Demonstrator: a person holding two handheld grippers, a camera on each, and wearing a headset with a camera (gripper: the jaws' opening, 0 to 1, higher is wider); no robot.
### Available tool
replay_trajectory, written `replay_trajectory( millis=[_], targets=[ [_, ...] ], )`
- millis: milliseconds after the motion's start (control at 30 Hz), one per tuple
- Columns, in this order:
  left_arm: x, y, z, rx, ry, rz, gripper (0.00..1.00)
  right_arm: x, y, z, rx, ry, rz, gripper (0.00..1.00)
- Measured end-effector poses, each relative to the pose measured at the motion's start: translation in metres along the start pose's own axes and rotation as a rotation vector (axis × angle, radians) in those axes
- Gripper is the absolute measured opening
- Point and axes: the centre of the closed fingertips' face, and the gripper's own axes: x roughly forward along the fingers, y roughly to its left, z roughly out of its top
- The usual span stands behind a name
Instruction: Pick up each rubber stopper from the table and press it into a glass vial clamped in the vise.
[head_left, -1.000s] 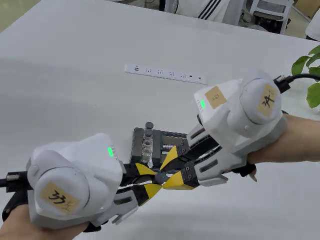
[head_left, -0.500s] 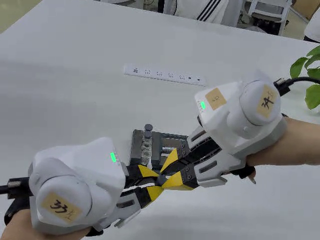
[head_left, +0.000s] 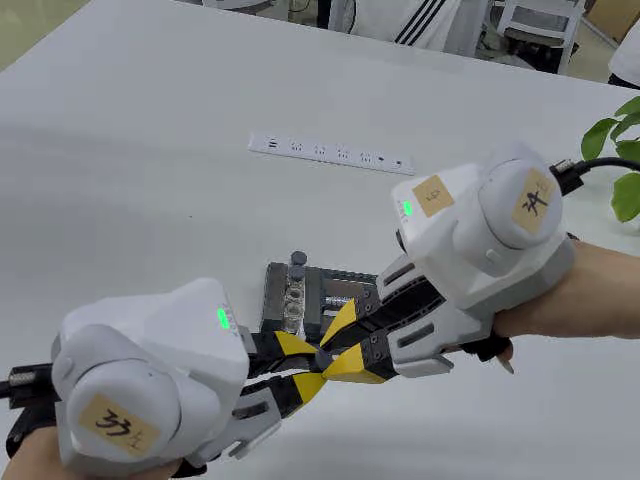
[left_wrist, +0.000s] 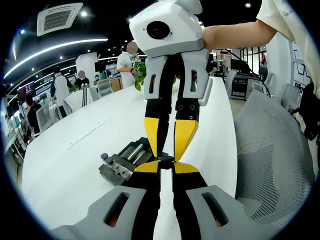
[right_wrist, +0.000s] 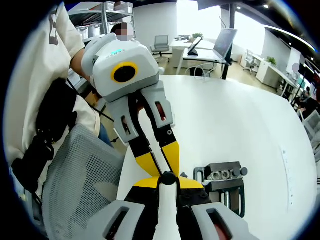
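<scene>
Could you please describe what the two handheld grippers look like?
Each has a bulky white housing with a green light, black jaws and yellow tips. The left gripper carries a tan sticker marked 33; the right gripper has tan stickers, one marked 34, and a black cable at its rear.

power strip (head_left: 330, 153): long white one, lying flat, way off on its own
plant (head_left: 622, 150): green leaves poking in at the right edge of the head view
mesh chair (left_wrist: 272, 150): grey mesh back, up close in both gripper views
ceiling vent (left_wrist: 59, 17): square, next to the light strips
people (left_wrist: 62, 87): a few standing around in the background
</scene>
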Motion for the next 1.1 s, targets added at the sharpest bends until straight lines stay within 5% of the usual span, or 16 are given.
replay_trajectory(
  millis=[633,1100],
  targets=[
    [0.001,0.003,0.004,0.0,-0.022,0.016,0.06,-0.008,-0.001,0.002,0.017,-0.006,0.007,0.05],
    [0.0,0.016,-0.013,-0.041,0.025,0.082,0.48,-0.011,-0.009,-0.007,0.01,0.02,-0.014,0.05]
  ],
)
